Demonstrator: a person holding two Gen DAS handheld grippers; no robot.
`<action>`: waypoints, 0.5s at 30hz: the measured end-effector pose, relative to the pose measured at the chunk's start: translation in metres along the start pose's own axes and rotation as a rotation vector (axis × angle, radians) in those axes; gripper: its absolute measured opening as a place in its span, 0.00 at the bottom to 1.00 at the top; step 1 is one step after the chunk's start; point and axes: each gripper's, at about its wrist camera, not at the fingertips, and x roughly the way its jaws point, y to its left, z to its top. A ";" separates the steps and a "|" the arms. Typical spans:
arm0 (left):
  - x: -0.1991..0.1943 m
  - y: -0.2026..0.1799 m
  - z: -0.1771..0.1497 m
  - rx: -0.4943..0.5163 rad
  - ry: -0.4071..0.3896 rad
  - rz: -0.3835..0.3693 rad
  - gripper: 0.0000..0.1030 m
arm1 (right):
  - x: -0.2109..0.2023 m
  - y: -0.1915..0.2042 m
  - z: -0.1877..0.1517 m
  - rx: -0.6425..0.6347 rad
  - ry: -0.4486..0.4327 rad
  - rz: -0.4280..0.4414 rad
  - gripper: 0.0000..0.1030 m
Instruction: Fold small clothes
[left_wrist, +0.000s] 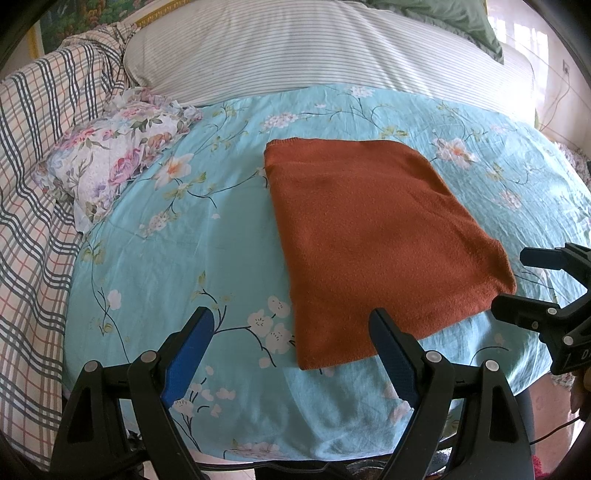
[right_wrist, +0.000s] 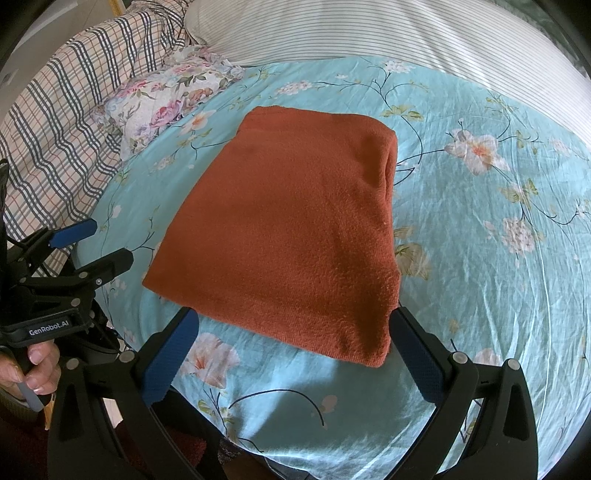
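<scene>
A rust-orange knitted garment (left_wrist: 373, 236) lies folded into a flat rectangle on the light blue floral sheet (left_wrist: 207, 236). It also shows in the right wrist view (right_wrist: 295, 229). My left gripper (left_wrist: 291, 317) is open and empty, held above the sheet at the garment's near left corner. My right gripper (right_wrist: 291, 317) is open and empty, its jaws standing wide on either side of the garment's near edge. The right gripper also shows at the right edge of the left wrist view (left_wrist: 517, 280). The left gripper shows at the left of the right wrist view (right_wrist: 99, 240).
A small floral pillow (left_wrist: 114, 155) lies at the far left of the sheet. A plaid blanket (left_wrist: 33, 147) is bunched along the left side. A striped white pillow (left_wrist: 295, 48) lies across the back. The bed's near edge runs just below the grippers.
</scene>
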 end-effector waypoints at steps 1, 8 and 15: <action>0.000 0.000 0.000 0.000 0.000 -0.001 0.84 | 0.000 0.000 0.000 0.000 0.000 0.000 1.00; 0.000 0.000 0.000 0.000 -0.001 -0.001 0.84 | 0.000 0.000 0.000 0.001 -0.001 0.000 1.00; -0.001 0.000 0.001 0.002 -0.004 0.003 0.84 | -0.002 -0.001 0.002 0.002 -0.004 0.001 1.00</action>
